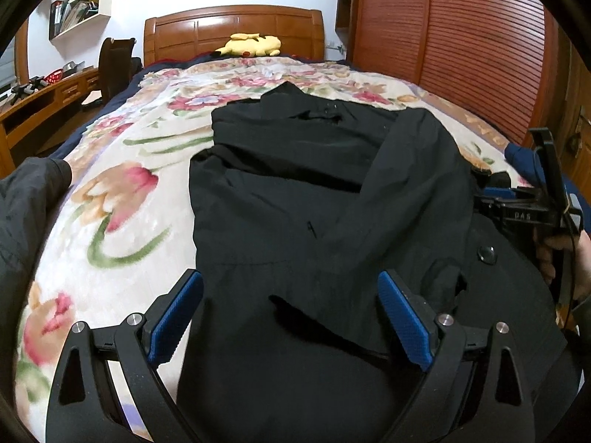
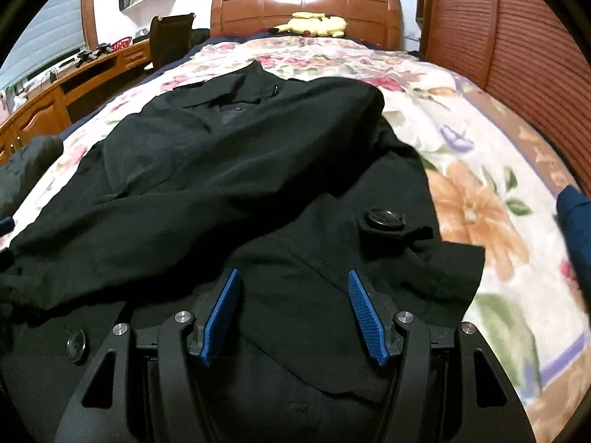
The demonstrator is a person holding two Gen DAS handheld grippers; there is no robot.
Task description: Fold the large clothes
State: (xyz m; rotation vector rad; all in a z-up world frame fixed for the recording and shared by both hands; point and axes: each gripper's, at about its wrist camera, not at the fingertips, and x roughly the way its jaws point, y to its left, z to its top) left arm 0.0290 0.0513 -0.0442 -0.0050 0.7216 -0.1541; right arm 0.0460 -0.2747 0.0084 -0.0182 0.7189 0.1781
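A large black coat (image 1: 295,192) lies along the flowered bed cover (image 1: 122,199), collar toward the headboard, with both sleeves folded in across its front. My left gripper (image 1: 291,288) is open over the coat's lower left part, its blue pads (image 1: 173,317) apart and holding nothing. My right gripper (image 2: 293,288) is open over the coat's (image 2: 229,170) lower right part, near a black button (image 2: 384,218). The right gripper also shows at the right edge of the left wrist view (image 1: 532,206).
A yellow plush toy (image 1: 251,45) lies by the wooden headboard (image 1: 232,26). A louvred wooden wardrobe (image 1: 461,44) stands to the right of the bed. A wooden desk (image 1: 40,103) and a dark chair (image 1: 114,66) stand to the left. Another dark garment (image 1: 26,199) lies at the left edge.
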